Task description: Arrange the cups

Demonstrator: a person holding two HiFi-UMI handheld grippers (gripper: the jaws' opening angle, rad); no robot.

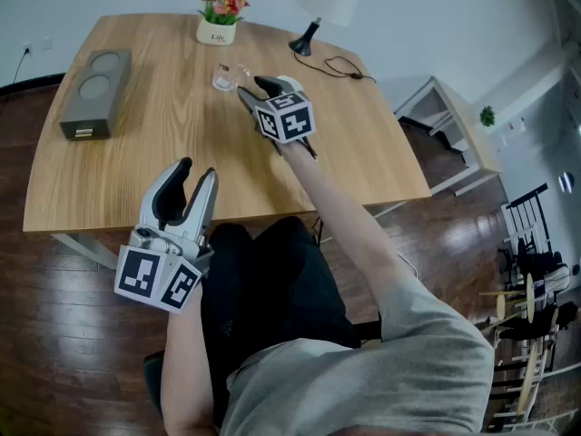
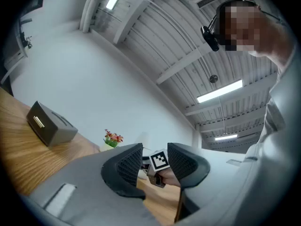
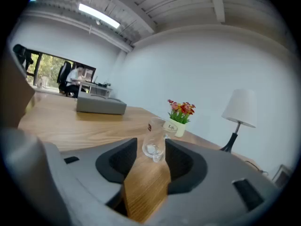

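A small clear glass cup (image 1: 222, 78) stands upright on the wooden table (image 1: 154, 162), towards the back near the flower pot. My right gripper (image 1: 252, 87) reaches out over the table, its tips just to the right of the cup. In the right gripper view the cup (image 3: 154, 140) shows in the gap at the fingertips, and the jaws stand wide apart without pressing on it. My left gripper (image 1: 198, 169) hangs near the table's front edge, tilted upward, with a narrow gap and nothing between its jaws. In the left gripper view the gripper (image 2: 155, 161) frames only the right gripper's marker cube (image 2: 160, 160).
A grey box (image 1: 95, 94) sits at the table's left. A potted flower (image 1: 218, 16) and a white lamp (image 1: 325, 3) with a black cable (image 1: 345, 66) stand along the back edge. A small white side table (image 1: 449, 125) stands to the right.
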